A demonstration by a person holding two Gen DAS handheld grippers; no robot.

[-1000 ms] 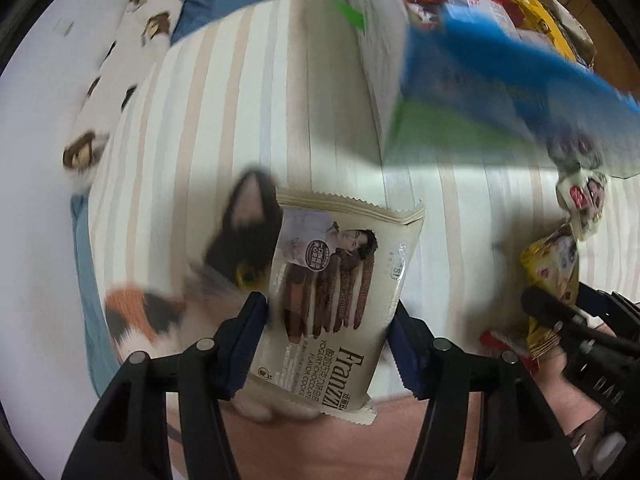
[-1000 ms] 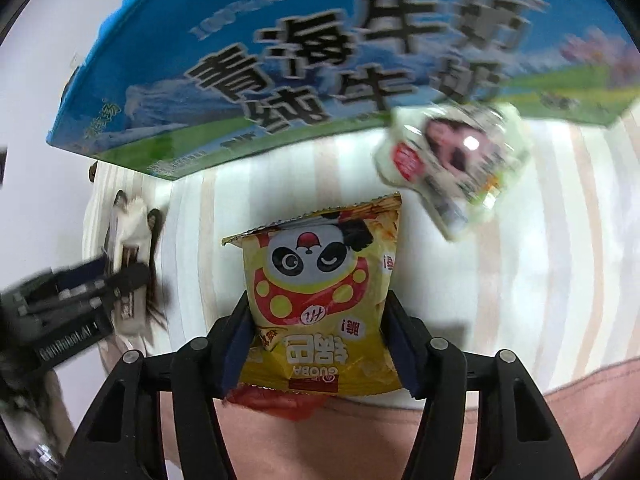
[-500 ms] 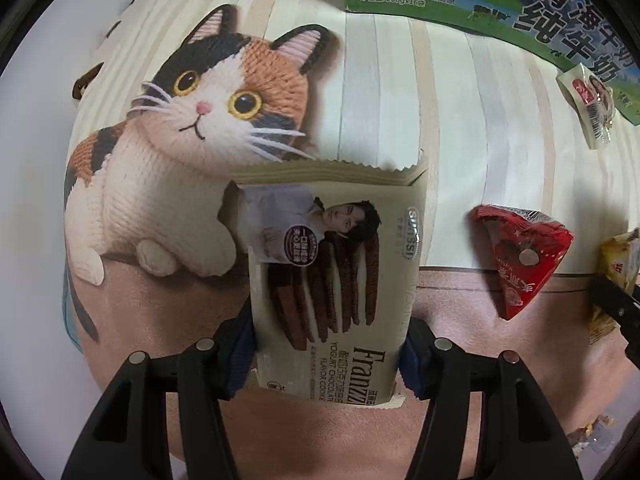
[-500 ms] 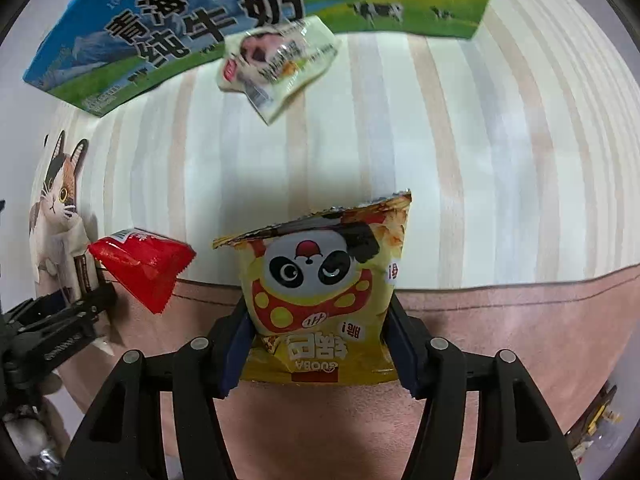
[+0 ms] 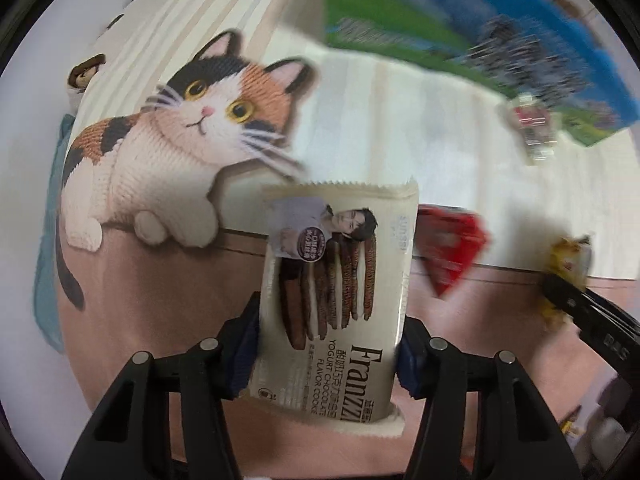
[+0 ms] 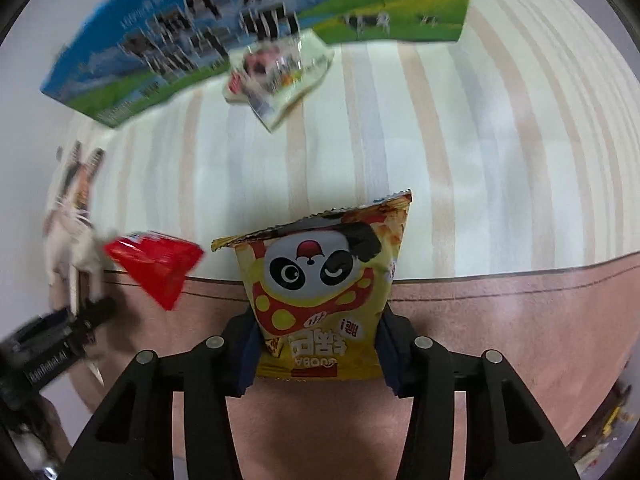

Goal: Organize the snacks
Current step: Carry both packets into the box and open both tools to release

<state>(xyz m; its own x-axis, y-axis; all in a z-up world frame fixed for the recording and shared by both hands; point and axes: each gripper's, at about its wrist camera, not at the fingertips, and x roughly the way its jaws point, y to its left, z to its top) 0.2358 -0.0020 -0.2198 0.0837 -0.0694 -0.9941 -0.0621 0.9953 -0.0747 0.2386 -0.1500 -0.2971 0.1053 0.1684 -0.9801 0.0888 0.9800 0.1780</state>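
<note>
My left gripper (image 5: 326, 354) is shut on a beige Franzzi chocolate cookie pack (image 5: 336, 288) and holds it above the cloth. My right gripper (image 6: 316, 354) is shut on a yellow panda snack bag (image 6: 320, 280); that bag also shows at the right edge of the left wrist view (image 5: 568, 264). A red triangular snack pack (image 6: 158, 264) lies on the cloth to the left of the panda bag and shows in the left wrist view (image 5: 452, 248). A pale snack pack (image 6: 276, 76) lies against the blue-green milk carton box (image 6: 180, 48).
The striped cloth (image 6: 460, 140) has a printed calico cat (image 5: 180, 152) at the left and a pink border (image 6: 520, 320) at the near edge. The milk box (image 5: 460, 32) stands at the far side. The left gripper's body (image 6: 52, 348) shows at the lower left of the right wrist view.
Both grippers still hold their packs. The views shifted a little and blurred: the milk box came further into the left wrist view, and the red pack sits closer to the cookie pack.
</note>
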